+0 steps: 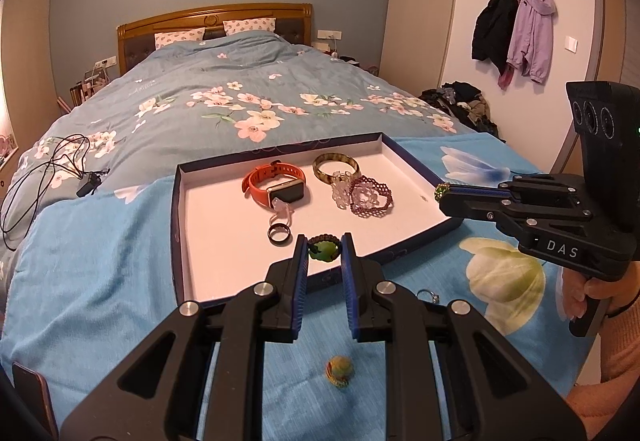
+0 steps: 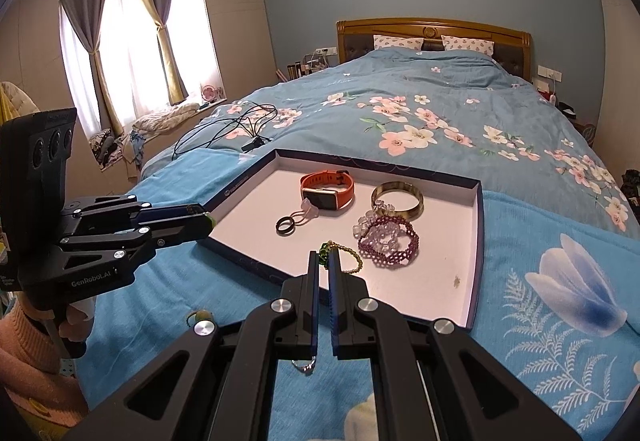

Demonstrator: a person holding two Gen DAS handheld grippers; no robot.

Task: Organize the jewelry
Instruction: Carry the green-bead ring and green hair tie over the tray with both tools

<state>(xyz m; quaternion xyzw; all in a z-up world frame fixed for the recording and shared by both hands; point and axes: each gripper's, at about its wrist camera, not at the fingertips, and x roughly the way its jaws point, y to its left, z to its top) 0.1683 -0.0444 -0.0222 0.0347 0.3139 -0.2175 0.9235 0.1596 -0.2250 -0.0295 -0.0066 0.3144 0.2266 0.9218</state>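
The left gripper [image 1: 325, 247] fingers clamp a green braided bracelet [image 1: 326, 249] over the tray [image 1: 178, 201] at 6 o'clock. The right gripper [image 2: 325, 261] fingers pinch a green beaded bracelet [image 2: 348, 255] at the tray's 5 o'clock edge.

Daylight floods through the white sheer-curtained window [image 2: 132, 37] at the upper left of the right wrist view, blowing out to glare there, while the rest of the room sits in dim, warm-tinted light. Both fisheye views bend straight lines strongly toward dark vignetted corners, and the black gripper fingers [image 1: 298, 281] low in the frame look slightly soft.
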